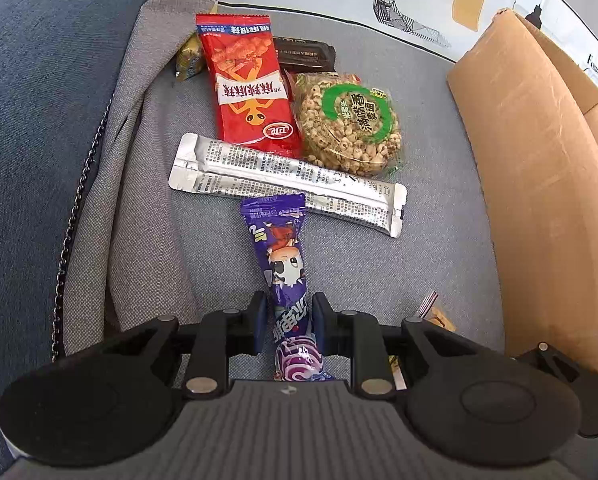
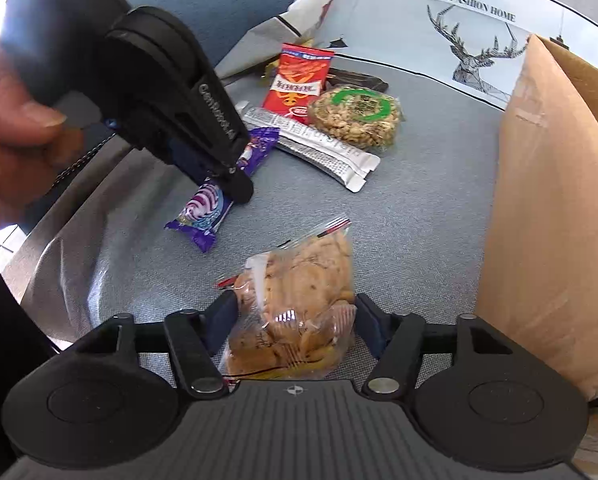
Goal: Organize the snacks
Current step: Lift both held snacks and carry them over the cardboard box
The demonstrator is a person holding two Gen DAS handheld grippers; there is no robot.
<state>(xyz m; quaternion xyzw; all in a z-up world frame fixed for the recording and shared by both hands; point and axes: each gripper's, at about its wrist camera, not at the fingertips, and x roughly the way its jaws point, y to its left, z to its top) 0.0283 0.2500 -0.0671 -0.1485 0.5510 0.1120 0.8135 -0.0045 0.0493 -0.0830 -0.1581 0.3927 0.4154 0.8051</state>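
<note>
My left gripper point(image 1: 290, 312) is shut on a purple candy packet point(image 1: 285, 264) lying on the grey cushion; it also shows in the right wrist view point(image 2: 203, 212) with the left gripper point(image 2: 235, 184) on it. My right gripper point(image 2: 293, 312) is closed around a clear bag of crackers point(image 2: 299, 304); its corner shows in the left wrist view point(image 1: 435, 314). Beyond lie a silver sachet point(image 1: 291, 184), a red snack packet point(image 1: 247, 84), a round puffed-grain cake point(image 1: 351, 120), a dark bar point(image 1: 305, 54) and a small yellow packet point(image 1: 189, 58).
An open cardboard box point(image 1: 539, 160) stands at the right, also in the right wrist view point(image 2: 551, 220). A grey cloth with a chain point(image 1: 71, 224) lies at the left. A deer-print cushion point(image 2: 479, 48) is behind.
</note>
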